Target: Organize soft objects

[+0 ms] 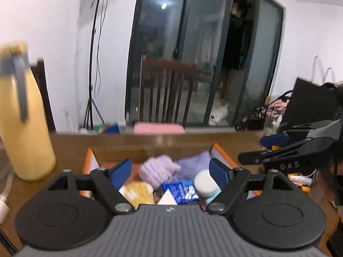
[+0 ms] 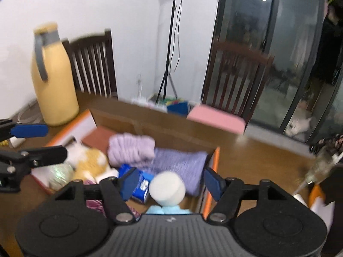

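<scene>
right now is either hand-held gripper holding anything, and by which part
Nothing is held. The left hand-held gripper and the right hand-held gripper both stand open above the cardboard box of soft things, pads touching nothing.

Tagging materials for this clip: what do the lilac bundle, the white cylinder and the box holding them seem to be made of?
Lilac bundle: chunky knit or plush yarn, matte, thick ribbed strands; motion blur leaves it open.
White cylinder: looks like foam or sponge, matte, soft rounded edges.
Box: brown corrugated cardboard, dull, with orange-edged flaps.

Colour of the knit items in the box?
Lilac; the knit items show best in the right wrist view.
</scene>
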Demonstrator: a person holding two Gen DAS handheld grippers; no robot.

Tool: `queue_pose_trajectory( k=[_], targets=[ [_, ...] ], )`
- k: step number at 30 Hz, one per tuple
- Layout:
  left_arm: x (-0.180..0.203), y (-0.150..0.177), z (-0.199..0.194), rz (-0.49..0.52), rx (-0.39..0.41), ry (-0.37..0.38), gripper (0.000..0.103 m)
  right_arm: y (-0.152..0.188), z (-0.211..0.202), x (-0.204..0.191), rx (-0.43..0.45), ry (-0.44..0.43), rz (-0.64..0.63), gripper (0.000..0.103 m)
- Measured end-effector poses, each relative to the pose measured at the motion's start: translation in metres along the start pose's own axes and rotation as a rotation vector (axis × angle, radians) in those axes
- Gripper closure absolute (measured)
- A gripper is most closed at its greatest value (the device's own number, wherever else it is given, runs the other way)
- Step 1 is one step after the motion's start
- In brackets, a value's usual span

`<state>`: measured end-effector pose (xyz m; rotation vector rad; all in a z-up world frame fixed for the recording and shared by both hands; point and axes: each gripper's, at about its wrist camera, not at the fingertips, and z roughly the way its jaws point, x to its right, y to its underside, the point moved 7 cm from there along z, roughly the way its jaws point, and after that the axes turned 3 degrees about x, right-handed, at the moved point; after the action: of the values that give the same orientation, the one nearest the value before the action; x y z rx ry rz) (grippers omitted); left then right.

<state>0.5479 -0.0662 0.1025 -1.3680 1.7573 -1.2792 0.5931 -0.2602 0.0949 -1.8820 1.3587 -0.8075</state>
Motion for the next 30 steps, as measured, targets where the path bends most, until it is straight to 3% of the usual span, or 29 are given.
queue_pose_trajectory(
  k=[2,4,7,11,14,19,24,30],
  targets=[
    [0.005,-0.013,-0.031,0.024,0.043,-0.008,0.018,-0.008,-0.035,0.001,0.052,0.02,0.007,0.033],
    [0.01,-0.021,-0.058,0.05,0.082,-0.019,0.016,-0.012,-0.069,0.001,0.11,0.038,0.018,0.022],
    [0.018,-0.025,-0.099,0.098,0.135,-0.044,0.008,-0.011,-0.113,-0.005,0.174,0.049,0.029,0.02],
    [0.022,-0.012,-0.135,0.089,0.136,-0.038,0.004,0.004,-0.169,-0.015,0.263,0.061,0.022,0.014],
    [0.026,0.004,-0.163,0.102,0.161,-0.096,0.003,0.023,-0.201,-0.02,0.336,0.076,0.043,0.012],
    [0.036,0.049,-0.213,0.086,0.192,-0.111,0.0,0.083,-0.243,-0.034,0.43,0.091,0.093,0.01],
    [0.047,0.11,-0.278,0.084,0.292,-0.128,0.0,0.162,-0.277,-0.074,0.431,0.051,0.078,0.007],
    [0.057,0.174,-0.33,0.134,0.304,-0.19,0.0,0.238,-0.304,-0.131,0.388,-0.034,0.098,0.007]
  ],
)
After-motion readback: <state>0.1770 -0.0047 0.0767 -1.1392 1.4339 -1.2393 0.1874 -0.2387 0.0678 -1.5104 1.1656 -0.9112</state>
